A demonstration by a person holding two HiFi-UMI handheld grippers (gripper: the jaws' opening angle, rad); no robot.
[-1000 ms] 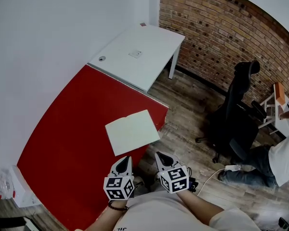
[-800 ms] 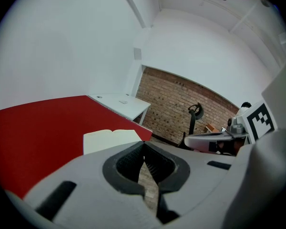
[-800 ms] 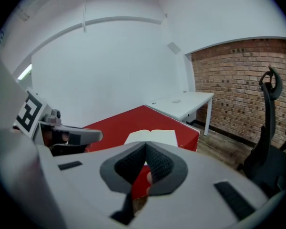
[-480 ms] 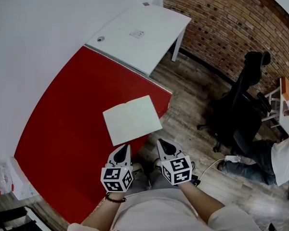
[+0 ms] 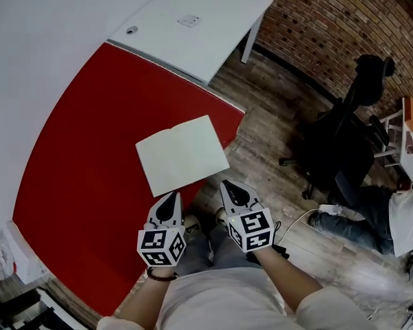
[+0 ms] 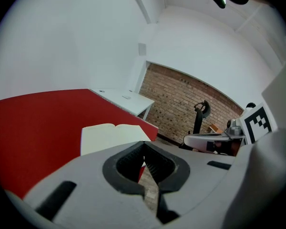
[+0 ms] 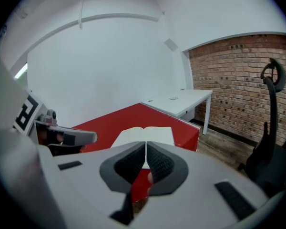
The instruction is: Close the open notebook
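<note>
The notebook (image 5: pixel 182 154) is lying fully open, pages up, at the near edge of the red bench (image 5: pixel 82 170), so none of the closing is showing as done yet. The left gripper (image 5: pixel 173 198) and the right gripper (image 5: pixel 228 185) are hovering just short of it without touching, both jaws clenched together on nothing. By my judgement the whole job is waiting: reaching a cover and swinging it over.

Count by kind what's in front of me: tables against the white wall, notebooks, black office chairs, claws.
Tables: 2, red table and white table
Notebooks: 1, open notebook
Office chairs: 1, black office chair
Claws: 2, left claw and right claw
Total: 6
</note>
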